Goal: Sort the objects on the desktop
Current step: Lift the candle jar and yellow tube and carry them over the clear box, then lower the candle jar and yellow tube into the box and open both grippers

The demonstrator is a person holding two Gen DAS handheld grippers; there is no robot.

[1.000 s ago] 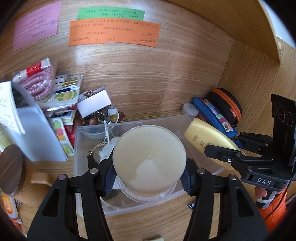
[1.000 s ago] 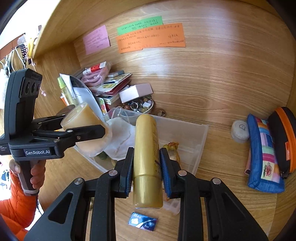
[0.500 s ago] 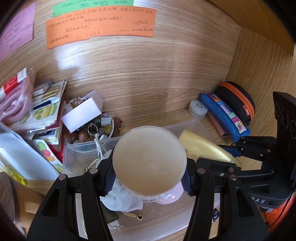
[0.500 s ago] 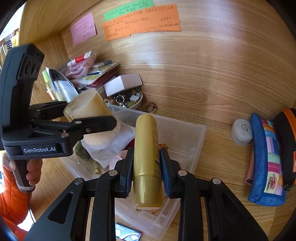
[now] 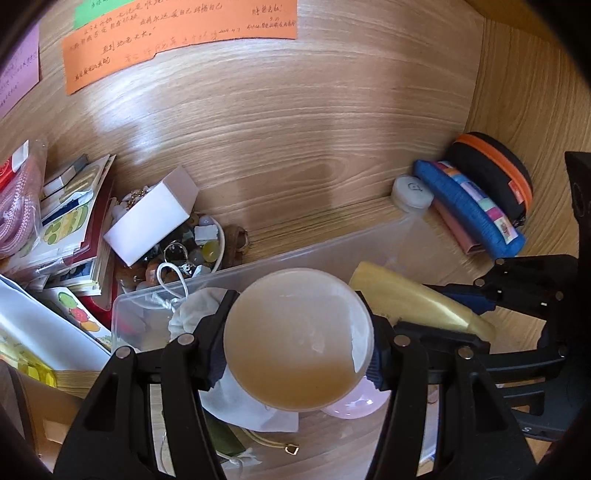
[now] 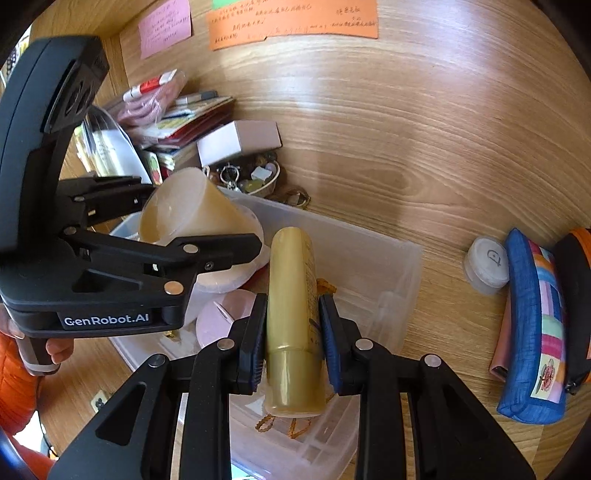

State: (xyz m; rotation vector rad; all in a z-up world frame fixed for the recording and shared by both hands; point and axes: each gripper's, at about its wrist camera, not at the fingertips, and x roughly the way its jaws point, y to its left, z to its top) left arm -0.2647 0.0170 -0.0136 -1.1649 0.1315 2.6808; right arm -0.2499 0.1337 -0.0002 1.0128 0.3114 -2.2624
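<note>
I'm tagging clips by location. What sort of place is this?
Probably a home study desk set in a wooden alcove: handwritten sticky notes on the back panel, pencil cases to one side, and a clear bin of small personal items on the desktop.

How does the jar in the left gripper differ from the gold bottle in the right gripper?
The jar is wide, squat and translucent beige with a flat round end; the gold bottle is slim, tall and opaque metallic gold. The left gripper has its jaws spread wider around the jar than the right gripper has around the bottle. Both are clamped and held above the clear plastic bin.
</note>
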